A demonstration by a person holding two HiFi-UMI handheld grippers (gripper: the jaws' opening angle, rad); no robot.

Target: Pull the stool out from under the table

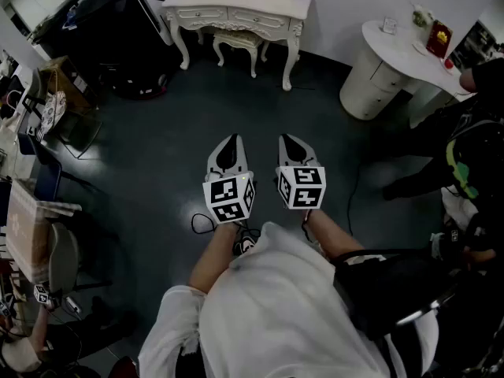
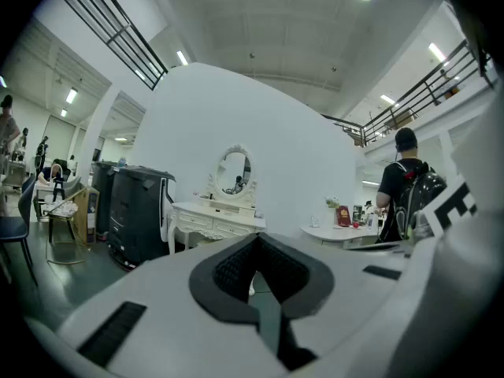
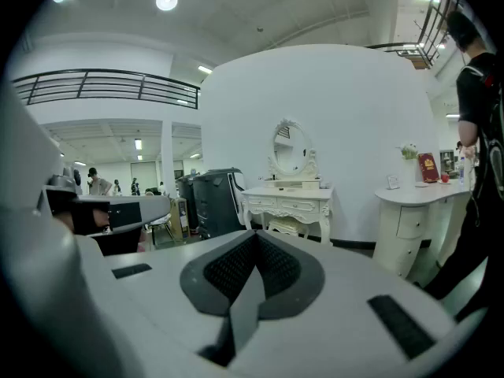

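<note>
A white carved dressing table [image 1: 236, 8] stands against the far wall, with a cream stool [image 1: 236, 41] tucked under it between the legs. The table [image 3: 287, 203] and stool [image 3: 285, 225] also show ahead in the right gripper view, and the table [image 2: 213, 219] in the left gripper view. My left gripper [image 1: 229, 146] and right gripper [image 1: 290, 142] are held side by side over the dark floor, well short of the table. Both are shut with nothing between their jaws.
A black cabinet [image 1: 110, 34] stands left of the table. A white rounded counter [image 1: 394, 53] with small items sits at the right. A person in black [image 1: 472, 148] stands at the right edge. Chairs and clutter [image 1: 47, 132] line the left side.
</note>
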